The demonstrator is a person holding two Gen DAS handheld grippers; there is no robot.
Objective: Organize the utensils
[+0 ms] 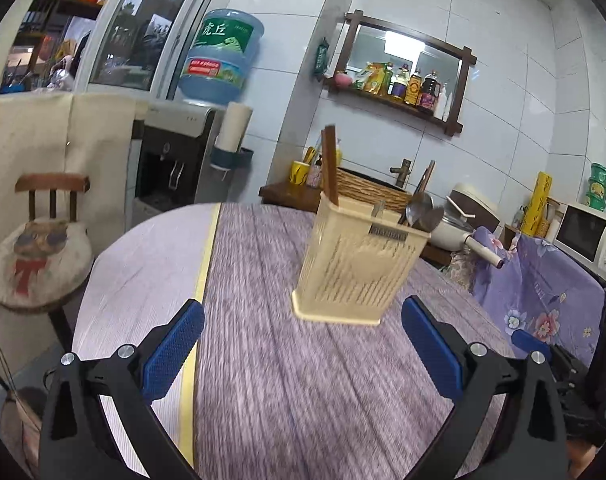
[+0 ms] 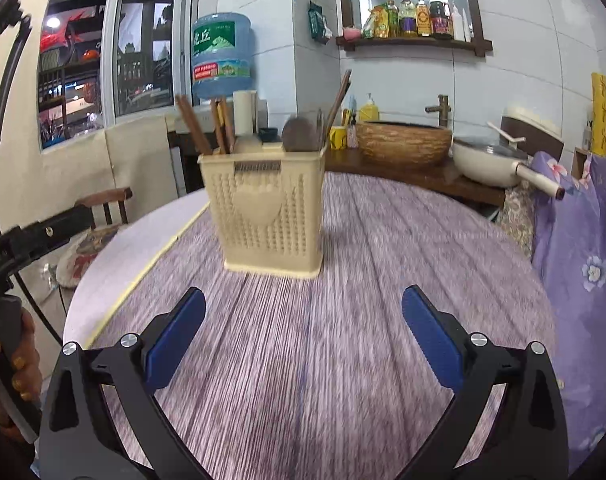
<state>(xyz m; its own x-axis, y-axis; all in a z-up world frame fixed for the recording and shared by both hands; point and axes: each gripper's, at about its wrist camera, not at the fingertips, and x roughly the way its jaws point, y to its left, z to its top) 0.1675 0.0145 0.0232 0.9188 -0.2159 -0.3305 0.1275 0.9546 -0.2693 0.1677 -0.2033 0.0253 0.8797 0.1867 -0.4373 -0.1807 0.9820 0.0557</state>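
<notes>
A cream plastic utensil holder [image 1: 359, 264] [image 2: 269, 212] stands upright on the round table with the purple wood-grain cloth [image 1: 287, 380] [image 2: 343, 340]. Brown chopsticks [image 1: 330, 164] [image 2: 197, 128] lean out of one compartment, and metal spoons [image 1: 423, 210] [image 2: 301, 133] stick out of another. My left gripper [image 1: 303, 312] is open, hovering over the table short of the holder, with nothing between its blue pads. My right gripper [image 2: 303, 306] is also open and empty, a little in front of the holder. The left handle with a hand on it [image 2: 11, 352] shows at the right wrist view's left edge.
A wooden chair with a round cushion [image 1: 39, 256] stands left of the table. A chair draped in floral purple cloth [image 1: 543, 280] [image 2: 583, 240] sits at the right. Behind are a water dispenser [image 1: 183, 152], a woven basin [image 2: 403, 144] and a cream pan [image 2: 491, 160].
</notes>
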